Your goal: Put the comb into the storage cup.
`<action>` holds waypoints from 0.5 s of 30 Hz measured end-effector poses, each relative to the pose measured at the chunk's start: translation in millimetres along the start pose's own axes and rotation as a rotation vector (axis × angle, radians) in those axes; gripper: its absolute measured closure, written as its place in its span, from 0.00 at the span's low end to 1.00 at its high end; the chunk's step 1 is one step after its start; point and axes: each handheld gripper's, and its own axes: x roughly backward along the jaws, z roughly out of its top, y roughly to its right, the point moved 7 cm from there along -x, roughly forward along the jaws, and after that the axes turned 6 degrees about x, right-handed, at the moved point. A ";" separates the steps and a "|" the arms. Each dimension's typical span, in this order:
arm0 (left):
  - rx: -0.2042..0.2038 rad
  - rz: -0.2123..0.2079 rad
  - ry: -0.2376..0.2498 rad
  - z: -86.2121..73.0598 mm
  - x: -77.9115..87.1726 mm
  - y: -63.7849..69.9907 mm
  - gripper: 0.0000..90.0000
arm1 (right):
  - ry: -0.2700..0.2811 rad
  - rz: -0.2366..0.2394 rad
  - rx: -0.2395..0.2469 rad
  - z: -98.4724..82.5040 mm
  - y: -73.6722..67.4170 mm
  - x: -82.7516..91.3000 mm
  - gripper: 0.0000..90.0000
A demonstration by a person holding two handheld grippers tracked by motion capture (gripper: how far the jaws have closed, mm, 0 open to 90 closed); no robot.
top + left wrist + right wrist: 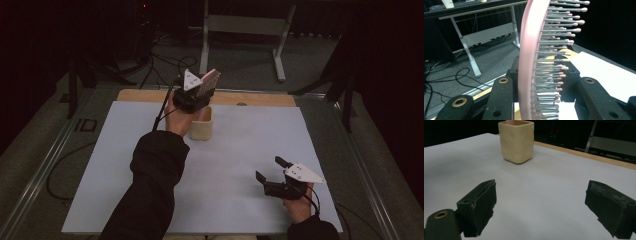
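My left gripper [196, 95] is clamped on a pink plastic hairbrush with metal bristles [541, 60], its head upright above the cream square ceramic cup [201, 123] and its lower end inside the cup. Whether I am placing or removing it, I cannot tell. My right gripper [272, 174] rests well apart from the cup, jaws wide, holding nothing.

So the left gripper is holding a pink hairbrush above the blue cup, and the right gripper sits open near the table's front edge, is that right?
Not quite: the cup is pale yellow, not blue, as the right gripper view shows. The rest holds: the left gripper holds the pink hairbrush above it, and the right gripper sits open near the table's front edge.
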 end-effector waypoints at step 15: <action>-0.020 0.004 -0.020 -7.2 -4.4 3.7 0.71 | -0.002 -0.003 0.001 -0.1 0.3 0.3 0.11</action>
